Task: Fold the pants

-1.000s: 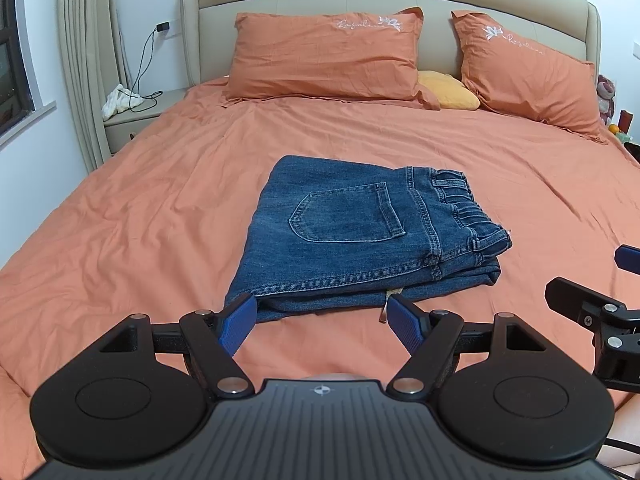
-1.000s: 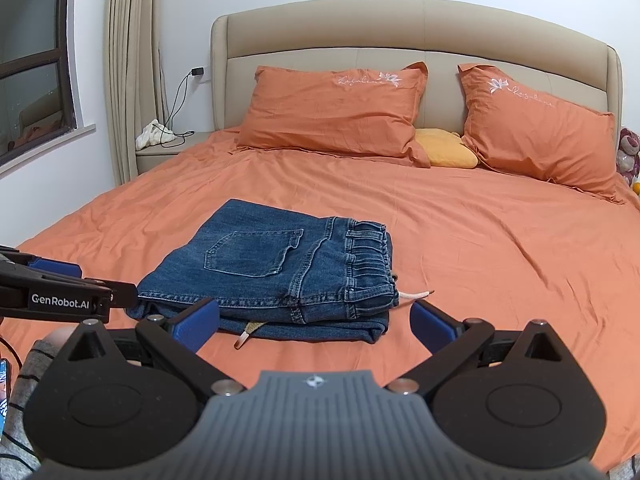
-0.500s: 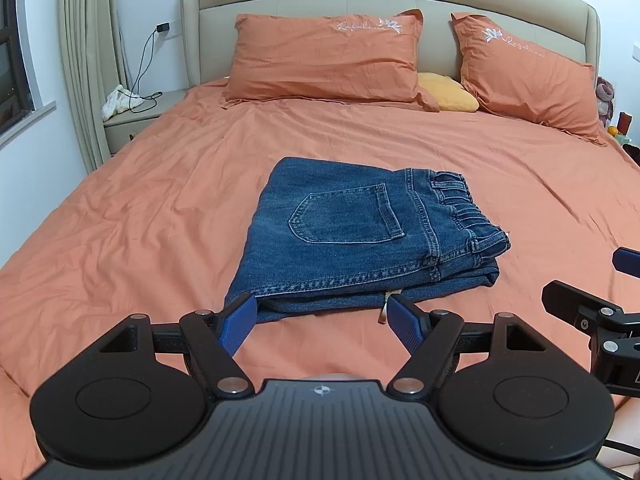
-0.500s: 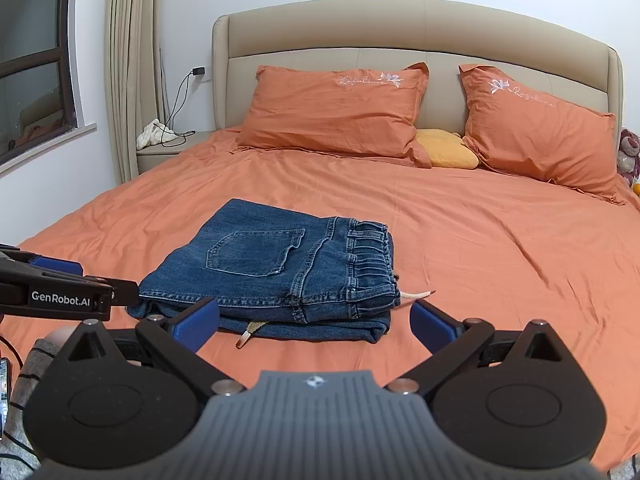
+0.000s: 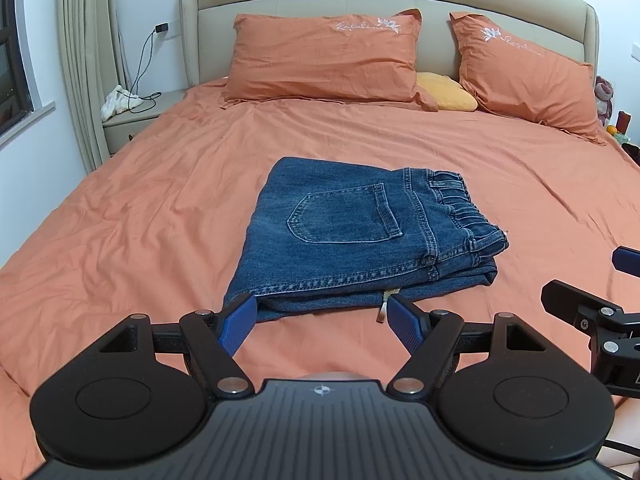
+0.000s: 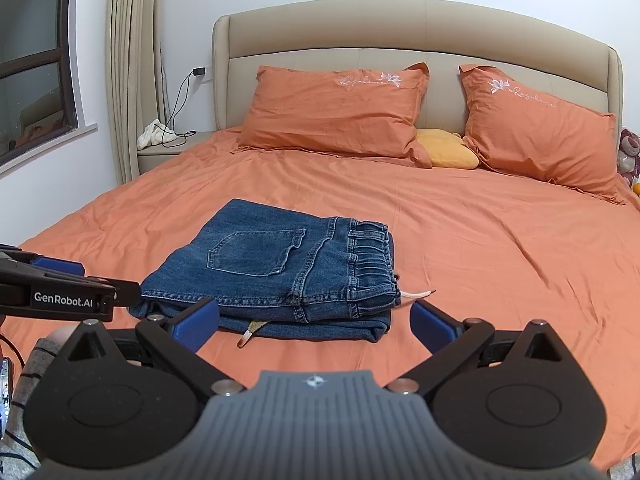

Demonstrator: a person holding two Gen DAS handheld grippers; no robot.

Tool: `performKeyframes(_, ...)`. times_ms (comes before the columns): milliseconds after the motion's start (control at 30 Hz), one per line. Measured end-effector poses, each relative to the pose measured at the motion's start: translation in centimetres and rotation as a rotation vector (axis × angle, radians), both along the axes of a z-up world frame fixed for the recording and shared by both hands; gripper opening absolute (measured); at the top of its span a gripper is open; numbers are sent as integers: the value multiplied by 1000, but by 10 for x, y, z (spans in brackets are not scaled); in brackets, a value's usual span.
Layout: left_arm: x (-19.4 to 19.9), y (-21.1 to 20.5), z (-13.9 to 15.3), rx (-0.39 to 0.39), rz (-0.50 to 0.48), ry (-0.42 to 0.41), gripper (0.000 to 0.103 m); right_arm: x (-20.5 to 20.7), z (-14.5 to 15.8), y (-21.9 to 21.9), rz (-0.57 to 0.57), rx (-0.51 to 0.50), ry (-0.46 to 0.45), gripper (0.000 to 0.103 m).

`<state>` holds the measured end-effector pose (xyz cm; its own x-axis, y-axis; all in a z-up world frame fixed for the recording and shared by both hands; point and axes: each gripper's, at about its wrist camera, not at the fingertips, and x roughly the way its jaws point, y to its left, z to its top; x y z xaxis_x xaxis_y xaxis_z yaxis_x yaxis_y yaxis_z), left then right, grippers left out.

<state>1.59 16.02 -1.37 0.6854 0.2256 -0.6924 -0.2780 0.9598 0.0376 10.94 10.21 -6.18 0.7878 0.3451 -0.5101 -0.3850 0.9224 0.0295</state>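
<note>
Blue denim pants lie folded into a compact stack on the orange bedsheet, back pocket up, elastic waistband to the right. A drawstring end pokes out beneath the near edge. My left gripper hovers open just short of the stack's near edge, holding nothing. My right gripper is open too, wider, nearer the stack's right front corner and clear of it. Each gripper shows at the other view's edge: the right one, the left one.
Two orange pillows and a yellow cushion lean on the beige headboard. A nightstand with a white cloth and charger cable stands at the left, by a curtain and window. A striped sleeve shows low left.
Both grippers have drawn back slightly from the folded pants, so the stack sits a touch farther up in each view. The pants themselves have not moved.
</note>
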Motion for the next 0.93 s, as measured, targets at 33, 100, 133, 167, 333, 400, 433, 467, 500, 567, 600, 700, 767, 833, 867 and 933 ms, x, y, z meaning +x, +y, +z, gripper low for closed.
performKeyframes(33, 0, 0, 0, 0, 0, 0, 87, 0, 0, -1, 0, 1, 0, 97)
performKeyframes(100, -1, -2, 0, 2, 1, 1, 87, -1, 1, -2, 1, 4, -2, 97)
performKeyframes(133, -1, -2, 0, 4, 2, 1, 87, -1, 1, -2, 1, 4, -2, 97)
performKeyframes(167, 0, -2, 1, 3, 4, 0, 87, -1, 1, -2, 1, 4, -2, 97)
performKeyframes(333, 0, -1, 1, 0, 5, 1, 87, -2, 2, -3, 1, 7, -2, 97)
performKeyframes(400, 0, -2, 1, 1, 4, 2, 87, -2, 2, -3, 1, 6, -2, 97)
performKeyframes(433, -1, -3, 1, 2, 4, 2, 87, -2, 2, -3, 1, 6, -1, 97)
performKeyframes(467, -1, -3, 1, -1, 4, 2, 87, -2, 3, -3, 1, 6, -1, 97)
performKeyframes(500, -1, -4, 1, -4, 2, 2, 87, -2, 3, -3, 1, 6, 0, 97)
performKeyframes(567, -2, -5, 2, -11, 2, 0, 87, -2, 4, -4, 0, 4, 2, 97)
performKeyframes(600, -2, -5, 2, -14, 1, -1, 87, -1, 5, -4, -2, 2, 4, 97)
performKeyframes(700, -4, -8, 4, -11, -4, -3, 87, -2, 7, -6, -4, -1, 12, 97)
performKeyframes(767, -4, -9, 4, -4, -13, -5, 87, -2, 8, -7, -3, 3, 16, 97)
performKeyframes(833, -5, -11, 5, 1, -18, -12, 86, -2, 10, -8, -3, 5, 22, 97)
performKeyframes(867, -5, -11, 6, 0, -17, -16, 86, -2, 11, -9, -3, 4, 24, 97)
performKeyframes(933, -6, -11, 8, -7, -19, -23, 86, -3, 12, -9, -4, -1, 28, 97)
